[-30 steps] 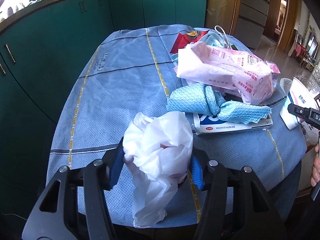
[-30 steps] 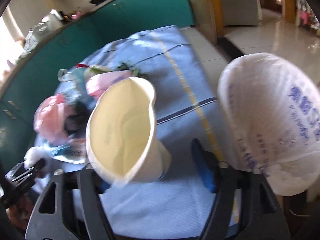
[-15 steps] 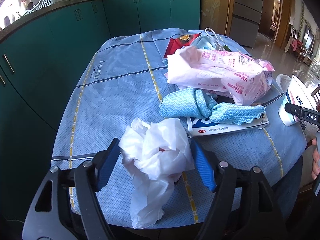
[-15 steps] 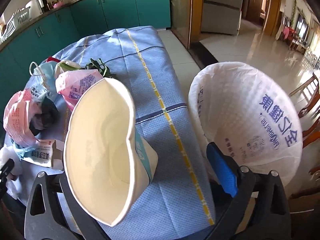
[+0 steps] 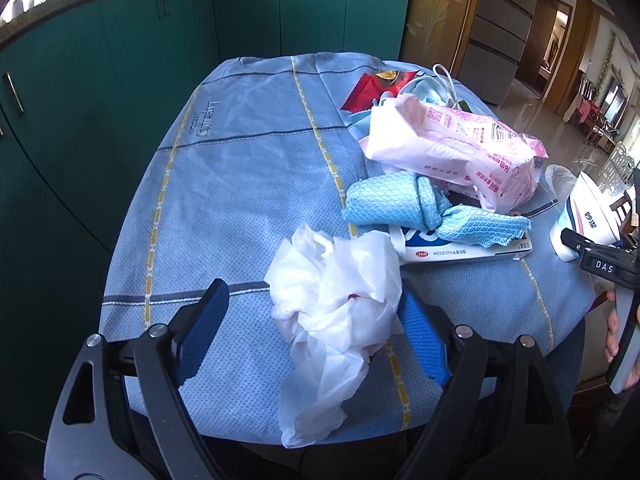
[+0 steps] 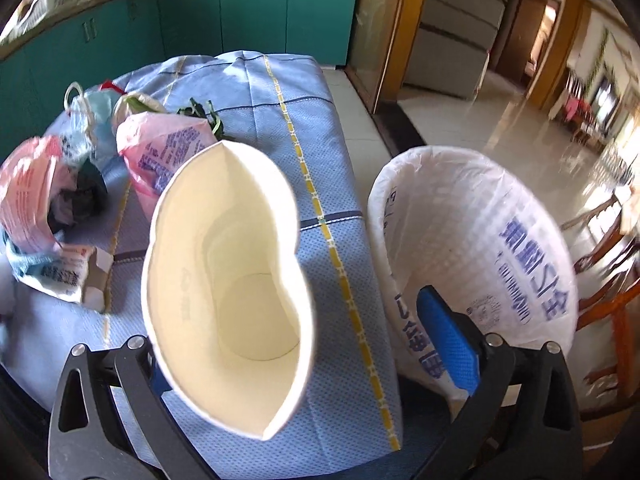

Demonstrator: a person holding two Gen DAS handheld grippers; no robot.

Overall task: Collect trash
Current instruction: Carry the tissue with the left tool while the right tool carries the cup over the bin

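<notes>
In the left wrist view a crumpled white plastic bag (image 5: 340,304) lies on the blue tablecloth (image 5: 240,184) between the fingers of my left gripper (image 5: 312,336), which is open; the right finger touches the bag, the left one stands apart. In the right wrist view my right gripper (image 6: 304,344) stands wide open with a squashed cream paper cup (image 6: 232,280) leaning against its left finger; whether it is gripped I cannot tell. A white trash bag (image 6: 480,256) stands open just right of the table edge. The cup also shows in the left wrist view (image 5: 584,216).
A pile of trash sits on the table: a pink plastic package (image 5: 460,148), a blue cloth (image 5: 420,208), a white carton (image 5: 460,252), a red wrapper (image 5: 372,84). Green cabinets (image 5: 160,60) run behind the table. Tiled floor (image 6: 460,120) lies right of the table.
My left gripper has opened and let go of the white plastic bag, which now lies loose on the cloth. My right gripper has opened wider and swung toward the trash bag.
</notes>
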